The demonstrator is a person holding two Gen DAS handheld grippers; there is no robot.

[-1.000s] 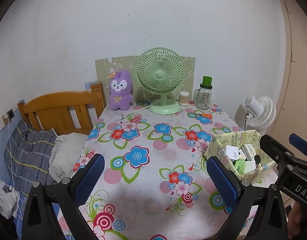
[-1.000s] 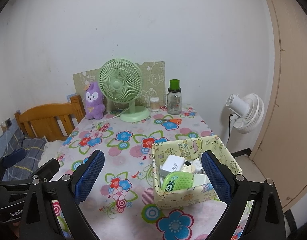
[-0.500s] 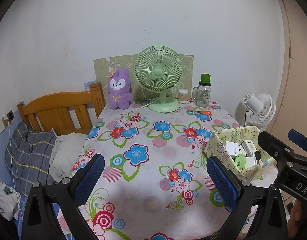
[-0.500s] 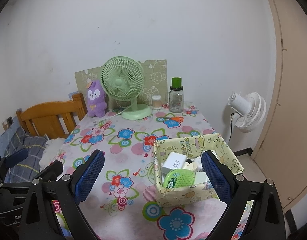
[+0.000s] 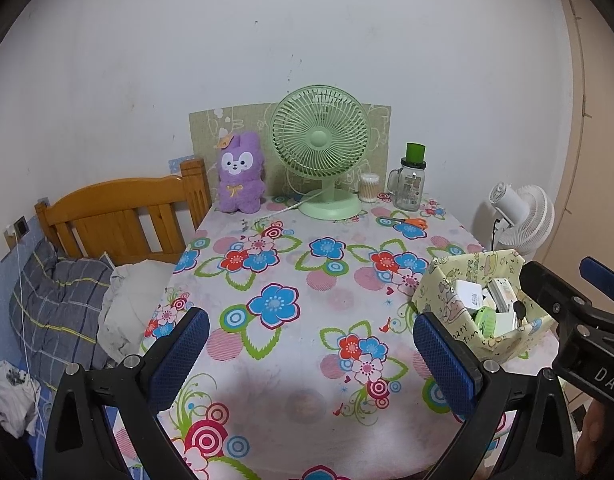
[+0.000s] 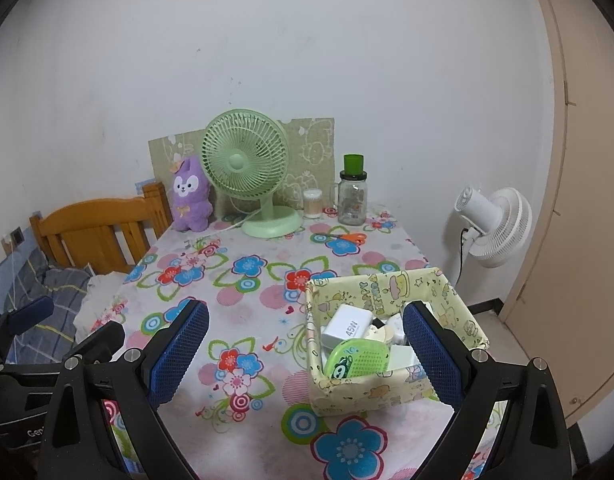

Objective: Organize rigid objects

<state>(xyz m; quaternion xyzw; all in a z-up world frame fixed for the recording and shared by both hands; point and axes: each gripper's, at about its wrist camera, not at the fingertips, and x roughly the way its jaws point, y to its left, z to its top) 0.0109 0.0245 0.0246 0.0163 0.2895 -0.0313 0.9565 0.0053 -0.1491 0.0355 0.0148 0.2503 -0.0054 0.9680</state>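
In the left wrist view, the left gripper (image 5: 307,354) is being held over the near middle of the flowered table (image 5: 307,280), jaws spread wide with nothing between them; the bed headboard (image 5: 119,216) and bedding (image 5: 63,304) are being shown more fully here than in the other view, and the right gripper (image 5: 563,280) is being seen from the side at the frame's right edge, beside the paper box (image 5: 447,304). In the right wrist view, the right gripper (image 6: 307,354) is being held wide and empty above the near edge of the paper box (image 6: 387,284), whose contents are being shown clearly only here: a white 45W charger (image 6: 347,326), a green perforated case (image 6: 357,358) and other small items. The green fan (image 6: 245,164), purple plush (image 6: 191,194), jar (image 6: 353,196) and orange scissors (image 6: 347,237) are being seen at the far end, a white fan (image 6: 495,224) beyond the table.
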